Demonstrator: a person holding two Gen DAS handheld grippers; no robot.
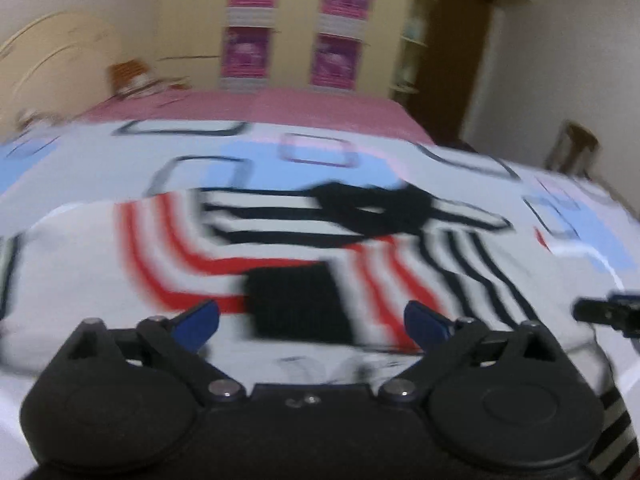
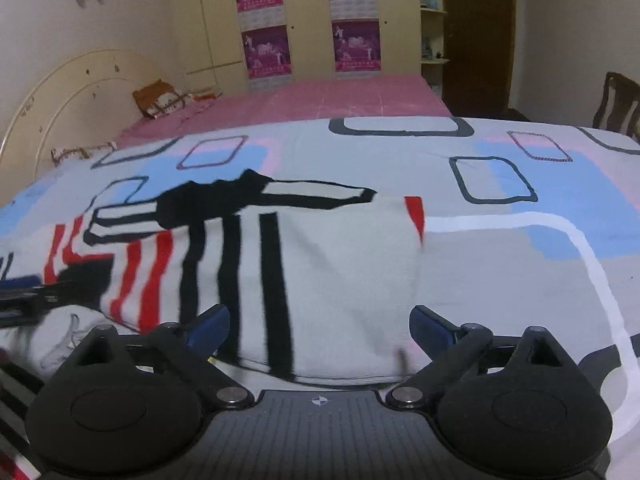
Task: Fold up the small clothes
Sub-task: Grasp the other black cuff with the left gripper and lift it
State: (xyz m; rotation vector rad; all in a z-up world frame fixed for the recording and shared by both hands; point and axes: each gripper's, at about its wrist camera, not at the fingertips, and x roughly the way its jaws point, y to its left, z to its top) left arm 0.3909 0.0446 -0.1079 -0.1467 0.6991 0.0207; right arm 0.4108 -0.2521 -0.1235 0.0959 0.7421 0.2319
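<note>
With the striped garment (image 2: pixel 280 264) lying partly folded on the patterned bedspread (image 2: pixel 500 216), we hold both the left gripper (image 1: pixel 311 322) and right gripper (image 2: pixel 319 330) spread apart, empty, so a shallow pinch risks dragging the layers askew.

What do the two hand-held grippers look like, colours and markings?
Both match. The left hand-held gripper and right hand-held gripper have matte black bodies, round side discs, silver pivot bolts and blue fingertips. The right's ribbed grey deck carries a small crosshair mark.
</note>
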